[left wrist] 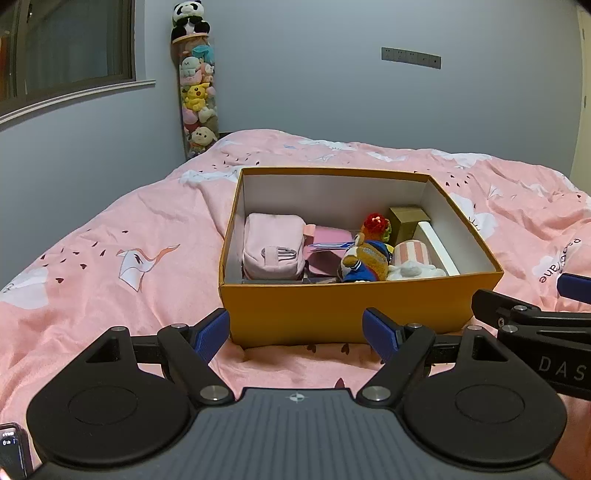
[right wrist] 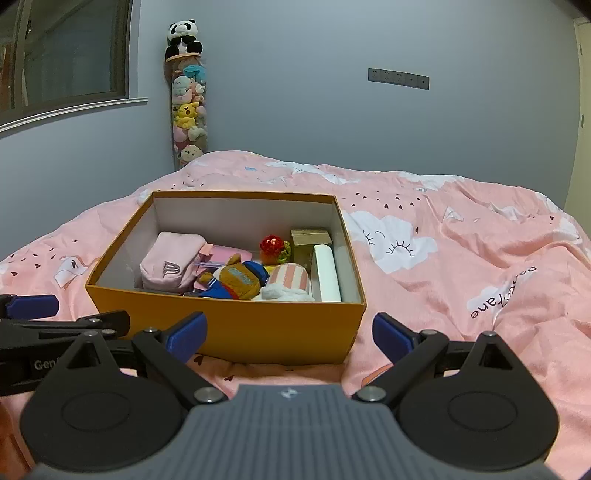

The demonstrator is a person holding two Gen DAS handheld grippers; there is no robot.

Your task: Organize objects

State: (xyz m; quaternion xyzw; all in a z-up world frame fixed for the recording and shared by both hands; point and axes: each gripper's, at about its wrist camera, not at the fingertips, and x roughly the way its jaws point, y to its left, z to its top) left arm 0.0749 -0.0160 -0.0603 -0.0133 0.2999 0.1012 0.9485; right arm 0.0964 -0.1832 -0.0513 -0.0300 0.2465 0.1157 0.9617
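Nearest the lens in the left wrist view, my left gripper (left wrist: pixel 295 332) fills the bottom of the frame, blue fingertips (left wrist: pixel 212 332) spread wide with nothing between them; only pink bedding and the near wall of the box lie in the gap. At the right edge of that frame I see part of the other tool. In the right wrist view my right gripper (right wrist: pixel 290 334) sits at the bottom centre, jaws likewise wide and empty, and the left tool's arm crosses the lower left corner. Orange box (left wrist: pixel 332 314) rests open on the pink duvet (left wrist: pixel 110 258), centre of the left view, left of centre in the right view; neither gripper touches it. Contents, read left to right in the left view: pink pouch (left wrist: pixel 273 247) against the left wall, pink flat item (left wrist: pixel 328 251) beside it, brown and blue plush toy (left wrist: pixel 365 260) in the middle, red knitted ball (left wrist: pixel 376 225) behind that, striped pink cup (left wrist: pixel 410 253) over something white and fluffy, gold small box (left wrist: pixel 406 218) at the back right, white long box (left wrist: pixel 439 247) along the right wall. Upper left of both frames: clear tube of plush toys (left wrist: pixel 197 96) in the room corner, panda plush (left wrist: pixel 190 18) on top. Grey socket strip (left wrist: pixel 411 58) on the wall, upper right.
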